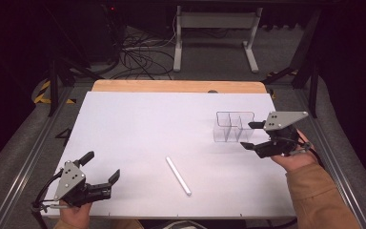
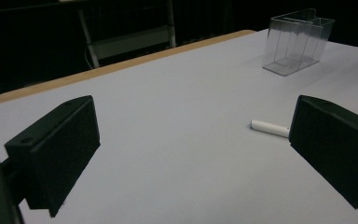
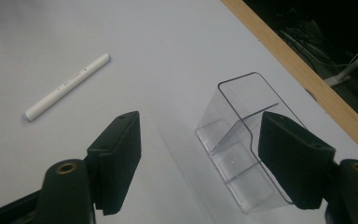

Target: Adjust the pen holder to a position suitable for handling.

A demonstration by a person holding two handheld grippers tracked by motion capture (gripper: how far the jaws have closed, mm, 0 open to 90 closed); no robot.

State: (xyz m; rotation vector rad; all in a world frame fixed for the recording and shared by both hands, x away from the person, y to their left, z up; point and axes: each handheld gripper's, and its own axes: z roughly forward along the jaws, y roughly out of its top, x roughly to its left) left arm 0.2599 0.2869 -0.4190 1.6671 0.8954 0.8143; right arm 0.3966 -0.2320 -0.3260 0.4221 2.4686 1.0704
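Pen [image 3: 65, 87] — tiny barrel print, unreadable — near clear holder [image 3: 242, 140].

Left tongs [image 1: 101, 167] low and agape; right tongs [image 1: 249, 135] raised, jaws apart.

a white pen [image 1: 178, 175] is lying on the white table [image 1: 138, 124]. the right gripper [image 1: 249, 136] is sitting open just beside a clear box [image 1: 232, 127]. the left gripper [image 1: 102, 165] is resting open near the front edge.
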